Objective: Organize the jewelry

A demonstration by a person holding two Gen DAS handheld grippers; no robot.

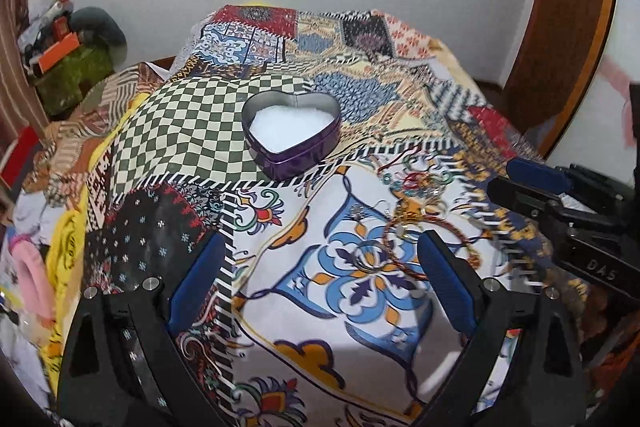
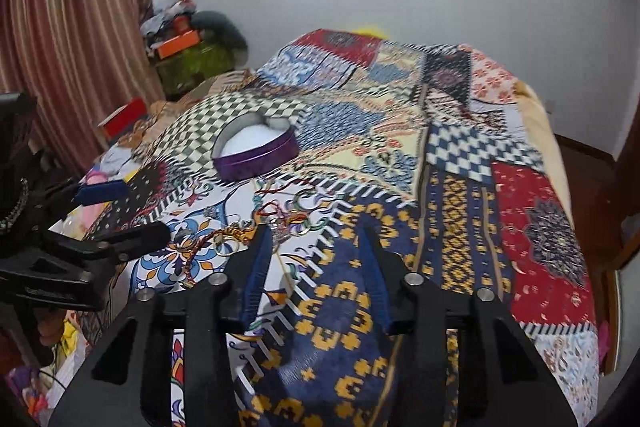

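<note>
A purple heart-shaped tin [image 1: 291,137] with white padding inside stands open on the patterned bedspread; it also shows in the right wrist view [image 2: 256,151]. A tangle of jewelry [image 1: 416,215], with red cords, gold chain and rings, lies on the spread in front of the tin; it also shows in the right wrist view [image 2: 256,227]. My left gripper [image 1: 320,259] is open and empty, just short of the pile. My right gripper [image 2: 314,227] is open and empty, its left finger beside the pile; it shows in the left wrist view [image 1: 520,179] at the right.
The bedspread [image 2: 460,187] covers a bed with a wooden headboard [image 1: 560,39] at the right. Clutter and a green box [image 1: 72,71] sit at the far left, near a striped curtain [image 2: 72,27]. A red box [image 2: 124,115] lies beside the bed.
</note>
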